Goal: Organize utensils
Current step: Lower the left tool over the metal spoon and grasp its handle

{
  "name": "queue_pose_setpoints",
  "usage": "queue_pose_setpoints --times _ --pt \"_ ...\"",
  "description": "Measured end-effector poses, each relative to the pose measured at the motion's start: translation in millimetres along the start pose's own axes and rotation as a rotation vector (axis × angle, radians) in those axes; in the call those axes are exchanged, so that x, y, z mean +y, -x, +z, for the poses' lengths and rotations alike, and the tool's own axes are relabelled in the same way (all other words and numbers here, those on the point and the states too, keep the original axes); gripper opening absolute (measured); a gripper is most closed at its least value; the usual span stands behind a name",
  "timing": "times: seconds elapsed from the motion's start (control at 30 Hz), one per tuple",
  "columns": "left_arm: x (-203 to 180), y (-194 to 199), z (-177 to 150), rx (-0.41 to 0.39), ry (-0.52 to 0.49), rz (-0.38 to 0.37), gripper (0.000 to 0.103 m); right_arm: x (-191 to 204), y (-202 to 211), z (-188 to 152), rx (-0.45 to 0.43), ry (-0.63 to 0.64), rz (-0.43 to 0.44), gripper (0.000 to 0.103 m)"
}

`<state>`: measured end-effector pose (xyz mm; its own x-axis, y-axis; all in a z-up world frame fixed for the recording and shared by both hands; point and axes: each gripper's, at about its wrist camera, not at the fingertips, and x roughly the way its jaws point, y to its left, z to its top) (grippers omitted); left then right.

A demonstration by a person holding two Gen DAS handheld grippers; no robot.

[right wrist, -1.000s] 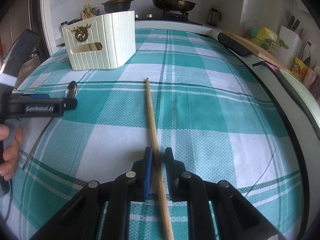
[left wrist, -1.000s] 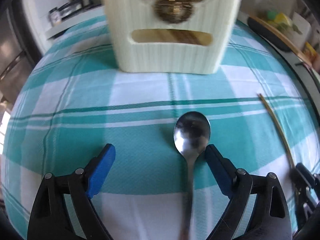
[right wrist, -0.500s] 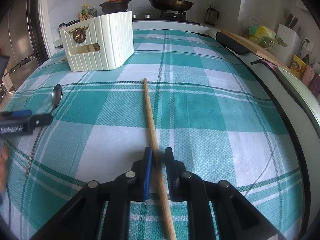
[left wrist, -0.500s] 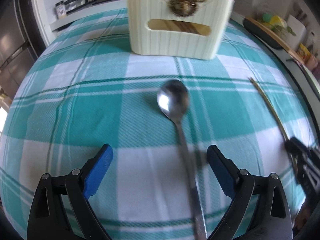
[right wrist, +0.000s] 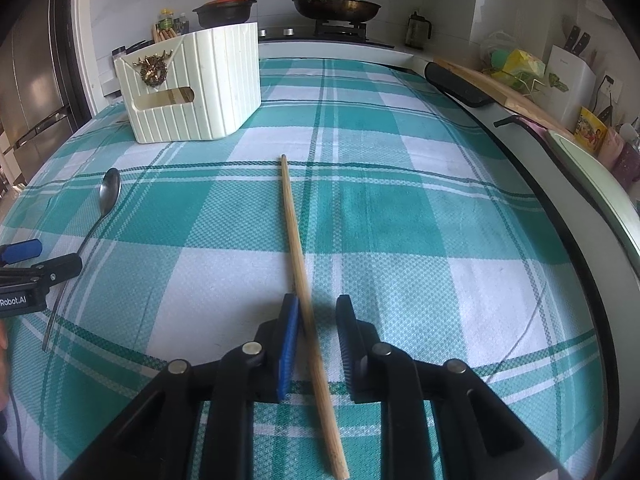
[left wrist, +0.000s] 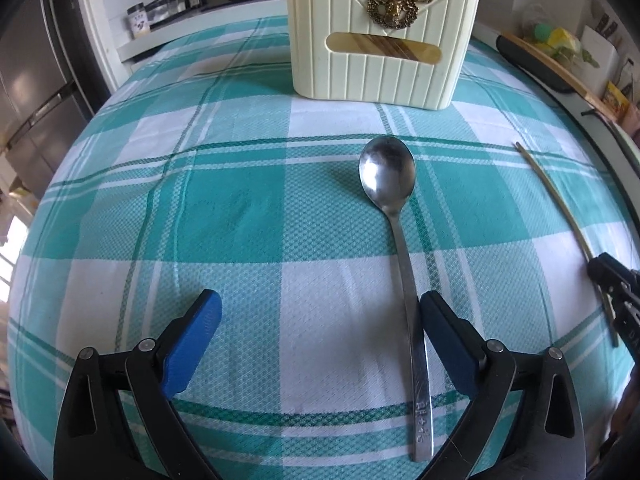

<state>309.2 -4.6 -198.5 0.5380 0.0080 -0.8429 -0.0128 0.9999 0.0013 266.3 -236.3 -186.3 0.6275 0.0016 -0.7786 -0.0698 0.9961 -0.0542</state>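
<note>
Left wrist view: left gripper (left wrist: 318, 318) w/ black arms and blue ribbed pads (left wrist: 192, 342), spread wide apart at bottom of frame, holding nothing. Polished steel spoon (left wrist: 394, 216) flat on teal-and-white checked woven tablecloth (left wrist: 224, 216), oval bowl at centre, thin stamped handle down to bottom right, just beside right-hand pad; contact hard to tell. Cream ribbed plastic utensil holder (left wrist: 380, 44) at top centre, upright, w/ gold deer-head badge and oblong slot; wooden sticks visible behind slot. Thin pale bamboo chopstick (left wrist: 560, 204) along right edge, curved by lens.

Right wrist view: right gripper (right wrist: 318, 334) at bottom centre, fingers a little apart, not clamped. Same chopstick (right wrist: 300, 256) lying between them on cloth, round, smooth, close to left blue pad (right wrist: 290, 340), gap on other side; tip to centre of frame. Spoon (right wrist: 108, 196) at left edge, holder (right wrist: 200, 92) at upper left. Left gripper (right wrist: 24, 272) at left edge.
</note>
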Motion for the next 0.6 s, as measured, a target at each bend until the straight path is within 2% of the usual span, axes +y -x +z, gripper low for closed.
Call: queue_pose_setpoints --times 0.37,0.6 --pt "2.6 -0.9 -0.7 -0.003 -0.009 -0.009 0.103 -0.5 -0.3 -0.4 0.0 -0.002 -0.001 0.021" --pt "8.5 -0.6 0.1 0.037 -0.081 -0.05 0.103 -2.8 -0.5 1.4 0.024 0.012 0.024 0.022"
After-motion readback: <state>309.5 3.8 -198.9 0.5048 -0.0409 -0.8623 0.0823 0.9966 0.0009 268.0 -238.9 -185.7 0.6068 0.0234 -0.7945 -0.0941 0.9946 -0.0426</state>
